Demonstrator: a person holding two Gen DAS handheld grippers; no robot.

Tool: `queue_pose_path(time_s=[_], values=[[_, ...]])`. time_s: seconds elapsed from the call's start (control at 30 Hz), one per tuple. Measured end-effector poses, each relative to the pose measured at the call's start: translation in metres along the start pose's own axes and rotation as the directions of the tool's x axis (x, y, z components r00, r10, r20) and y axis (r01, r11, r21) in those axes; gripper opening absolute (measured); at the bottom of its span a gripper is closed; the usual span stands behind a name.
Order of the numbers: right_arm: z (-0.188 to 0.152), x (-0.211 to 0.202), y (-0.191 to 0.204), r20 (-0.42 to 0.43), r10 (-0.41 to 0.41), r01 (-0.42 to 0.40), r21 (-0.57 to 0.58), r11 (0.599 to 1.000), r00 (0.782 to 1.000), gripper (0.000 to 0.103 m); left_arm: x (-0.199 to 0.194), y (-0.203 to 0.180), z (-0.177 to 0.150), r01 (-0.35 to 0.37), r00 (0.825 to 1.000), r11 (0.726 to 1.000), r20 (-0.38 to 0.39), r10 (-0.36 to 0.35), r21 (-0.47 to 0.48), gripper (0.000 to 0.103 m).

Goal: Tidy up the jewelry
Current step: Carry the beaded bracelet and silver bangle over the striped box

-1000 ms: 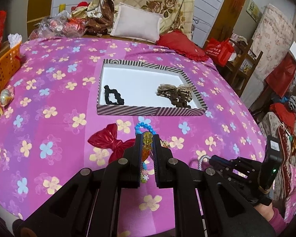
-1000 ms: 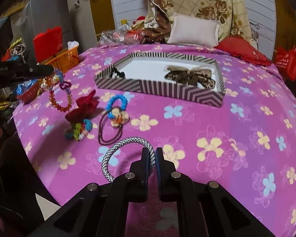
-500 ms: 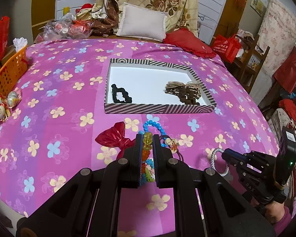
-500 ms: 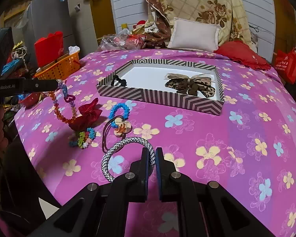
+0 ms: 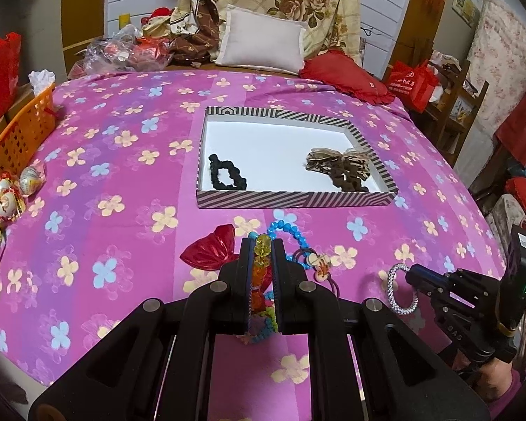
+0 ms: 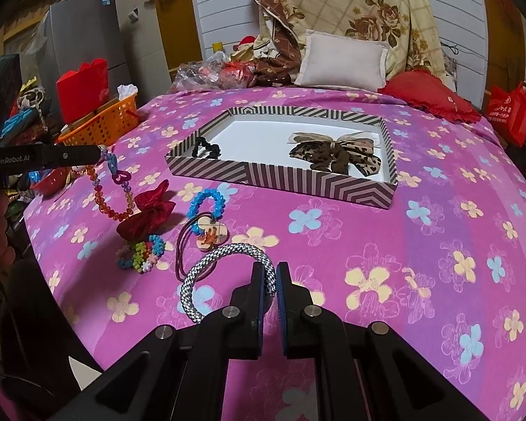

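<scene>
A striped box lid [image 5: 291,199] [image 6: 280,179] lies on the pink flowered cloth and holds a black scrunchie [image 5: 226,177] and a leopard bow [image 5: 343,168]. My left gripper [image 5: 262,245] is shut on an orange-yellow bead bracelet [image 6: 110,193], held above the cloth. My right gripper [image 6: 270,273] is shut on a silver braided bracelet [image 6: 207,270] [image 5: 398,291], held above the cloth in front of the box. On the cloth lie a red bow [image 6: 147,215], a blue bead bracelet [image 6: 207,203], a multicolour bead bracelet [image 6: 142,252] and a hair tie with a charm [image 6: 210,233].
An orange basket [image 5: 14,133] and foil-wrapped eggs [image 5: 17,189] sit at the left edge. Pillows [image 5: 263,42] and a red cushion [image 5: 347,79] lie behind the box. Shelves and red bags [image 5: 413,84] stand to the right.
Both grippers have risen and pulled back a little with their bracelets, so the box lid looks farther away. The items on the cloth have not moved.
</scene>
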State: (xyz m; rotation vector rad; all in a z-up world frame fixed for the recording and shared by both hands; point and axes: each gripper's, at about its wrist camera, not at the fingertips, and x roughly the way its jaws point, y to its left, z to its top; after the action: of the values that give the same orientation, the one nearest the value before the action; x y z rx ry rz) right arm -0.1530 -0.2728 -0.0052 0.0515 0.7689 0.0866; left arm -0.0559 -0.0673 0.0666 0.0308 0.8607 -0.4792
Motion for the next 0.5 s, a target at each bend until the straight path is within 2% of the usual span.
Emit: queue_pose_path(time_s=[0.5], values=[[0.019,0.007,-0.004,0.011,0.001,-0.001,0.004,1.0,1.0,0.006,0.009,0.0,0.014,-0.032,0.999,0.999,0.0,0.032,0.008,0.009]])
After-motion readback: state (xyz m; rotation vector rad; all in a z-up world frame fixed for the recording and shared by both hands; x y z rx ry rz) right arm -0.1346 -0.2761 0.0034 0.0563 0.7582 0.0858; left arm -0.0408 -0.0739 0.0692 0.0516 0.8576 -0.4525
